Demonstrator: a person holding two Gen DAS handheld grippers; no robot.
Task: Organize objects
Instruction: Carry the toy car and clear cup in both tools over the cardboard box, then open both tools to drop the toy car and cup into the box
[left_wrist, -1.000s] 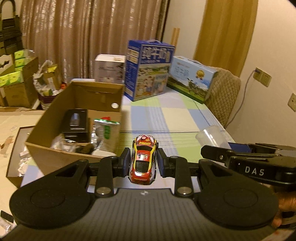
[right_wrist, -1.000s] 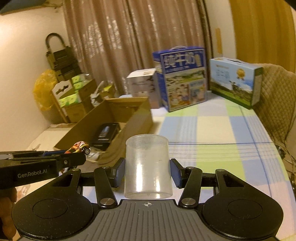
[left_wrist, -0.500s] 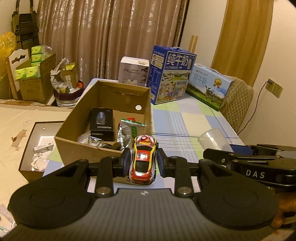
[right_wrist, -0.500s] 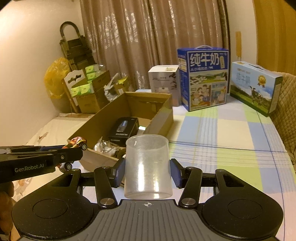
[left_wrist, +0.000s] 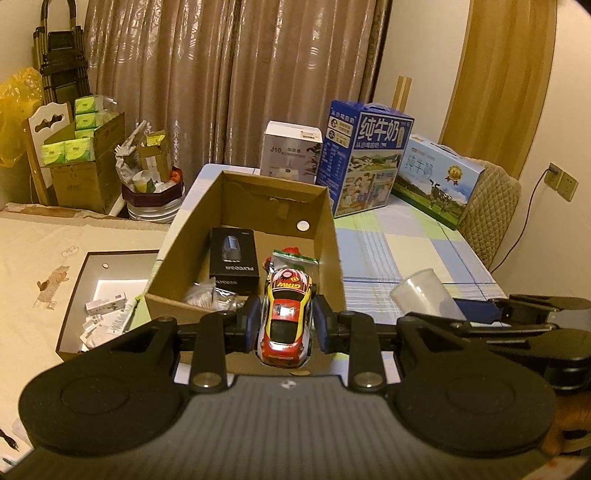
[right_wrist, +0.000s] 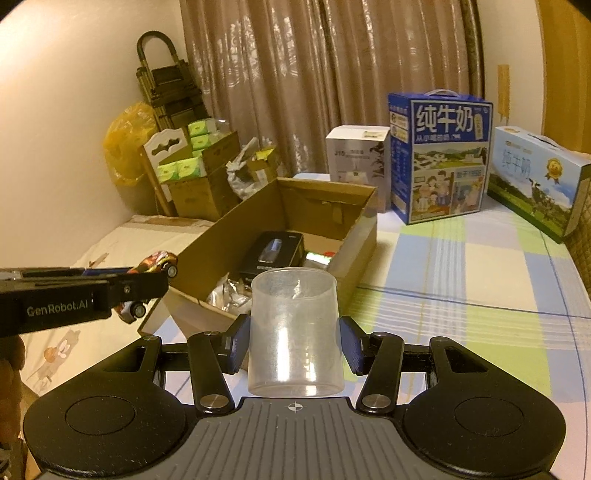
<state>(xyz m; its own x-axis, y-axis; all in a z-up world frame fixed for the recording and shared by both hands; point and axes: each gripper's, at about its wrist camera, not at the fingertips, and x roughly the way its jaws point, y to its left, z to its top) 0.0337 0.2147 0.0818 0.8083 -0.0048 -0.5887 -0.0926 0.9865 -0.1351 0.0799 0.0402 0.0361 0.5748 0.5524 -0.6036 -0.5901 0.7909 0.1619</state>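
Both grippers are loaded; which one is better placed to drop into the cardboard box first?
Probably left. The left gripper holds the toy car right at the cardboard box's near edge, while the right gripper with the plastic cup sits farther back.

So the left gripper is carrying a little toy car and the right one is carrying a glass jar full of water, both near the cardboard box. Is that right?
Nearly. The right gripper holds a clear plastic cup, and the right wrist view shows it empty. The rest stands: the left gripper carries the toy car, near the cardboard box.
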